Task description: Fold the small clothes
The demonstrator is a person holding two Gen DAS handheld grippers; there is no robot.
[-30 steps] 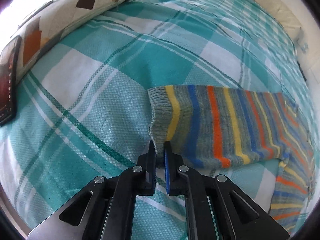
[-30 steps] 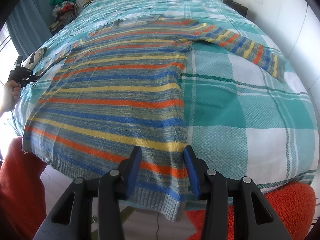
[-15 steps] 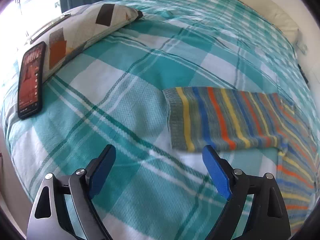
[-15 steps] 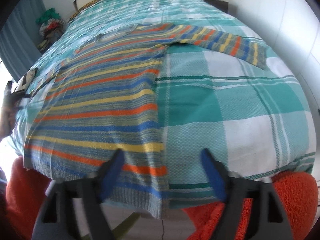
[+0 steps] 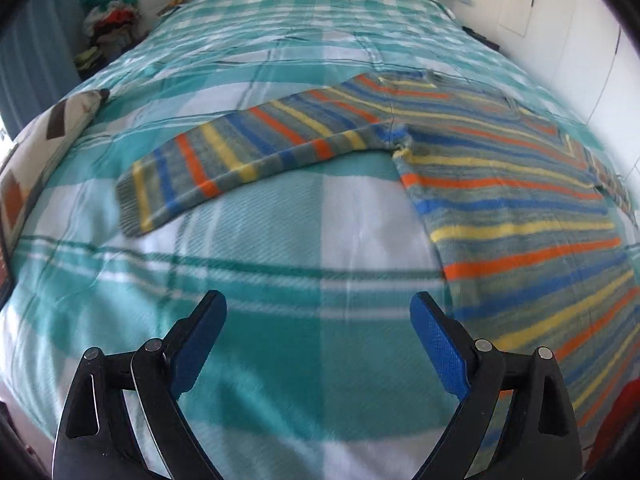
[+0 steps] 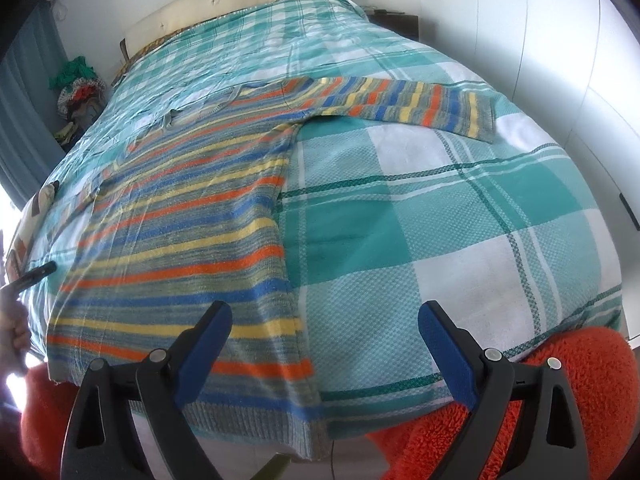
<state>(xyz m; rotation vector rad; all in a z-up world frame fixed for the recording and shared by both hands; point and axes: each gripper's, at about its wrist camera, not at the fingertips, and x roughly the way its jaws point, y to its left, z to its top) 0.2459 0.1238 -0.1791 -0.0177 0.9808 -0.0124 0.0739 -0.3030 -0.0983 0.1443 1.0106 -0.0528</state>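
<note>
Having let go of the cuff and hem it pinched a second ago, the left gripper (image 5: 318,320) and right gripper (image 6: 324,330) have just been opening and gape empty above the striped sweater (image 6: 192,216), spread flat on the bed (image 6: 460,216).

Colours and patterns noted across both wrist views.
Sweater (image 6: 192,240): grey knit, banded orange, blue, yellow. Bedspread (image 6: 460,220): teal-and-white plaid, dark green lines. Gripper pads (image 5: 438,344): blue on black frames. Pillow (image 5: 36,152): cream with brown and possibly orange blocks, blurred.
</note>
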